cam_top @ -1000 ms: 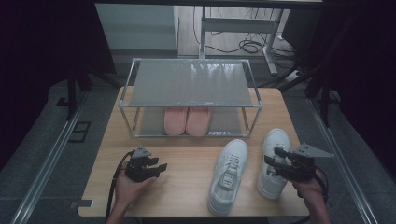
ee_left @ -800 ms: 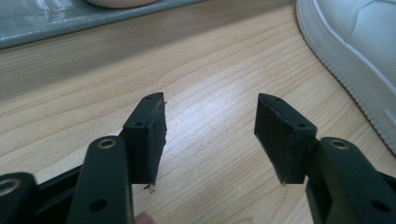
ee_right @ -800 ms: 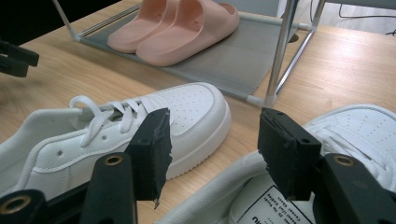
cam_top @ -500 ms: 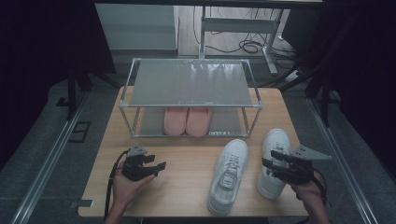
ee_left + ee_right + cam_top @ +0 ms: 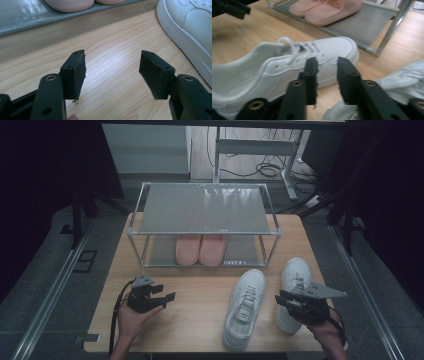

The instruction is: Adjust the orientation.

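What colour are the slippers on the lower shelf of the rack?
The slippers are pale pink, clearest in the right gripper view.

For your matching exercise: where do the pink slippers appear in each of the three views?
High view: pink slippers at centre, on the rack's lower shelf.
Left gripper view: slippers at the top edge, on the grey shelf.
Right gripper view: slippers along the top, centre.
Shared landmark: the left white sneaker.

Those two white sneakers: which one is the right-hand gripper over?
The right sneaker, nearest the table's right edge; the right gripper hovers over its heel. The left sneaker lies beside, untouched.
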Motion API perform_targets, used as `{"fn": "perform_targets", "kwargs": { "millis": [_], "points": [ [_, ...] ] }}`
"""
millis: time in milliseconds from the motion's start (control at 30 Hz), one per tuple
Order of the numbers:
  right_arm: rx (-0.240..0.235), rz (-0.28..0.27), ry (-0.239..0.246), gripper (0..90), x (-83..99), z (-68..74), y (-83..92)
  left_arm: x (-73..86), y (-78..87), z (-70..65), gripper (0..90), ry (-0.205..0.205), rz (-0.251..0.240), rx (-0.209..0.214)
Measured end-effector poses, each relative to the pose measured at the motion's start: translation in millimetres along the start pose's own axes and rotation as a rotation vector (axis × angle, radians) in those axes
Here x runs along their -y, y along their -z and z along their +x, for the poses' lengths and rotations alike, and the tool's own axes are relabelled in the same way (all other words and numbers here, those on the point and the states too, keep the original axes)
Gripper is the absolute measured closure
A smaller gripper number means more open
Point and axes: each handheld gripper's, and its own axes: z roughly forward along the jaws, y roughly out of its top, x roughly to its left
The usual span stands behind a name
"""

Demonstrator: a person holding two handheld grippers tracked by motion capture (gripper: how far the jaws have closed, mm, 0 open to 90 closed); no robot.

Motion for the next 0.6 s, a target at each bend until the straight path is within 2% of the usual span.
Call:
{"fn": "perform_targets", "kwargs": {
  "millis": [267, 600],
  "points": [
    [-0.073, 0.033, 0.057, 89.6, -1.6, 21.4, -0.8, -0.8, 0.4, -1.1, 38.9, 0.004, 0.007, 0.001],
    [-0.159, 0.068, 0.130, 90.0, -8.8, 51.3, -13.7, 0.6, -4.3, -2.2, 39.2, 0.011, 0.031, 0.000]
  ]
}}
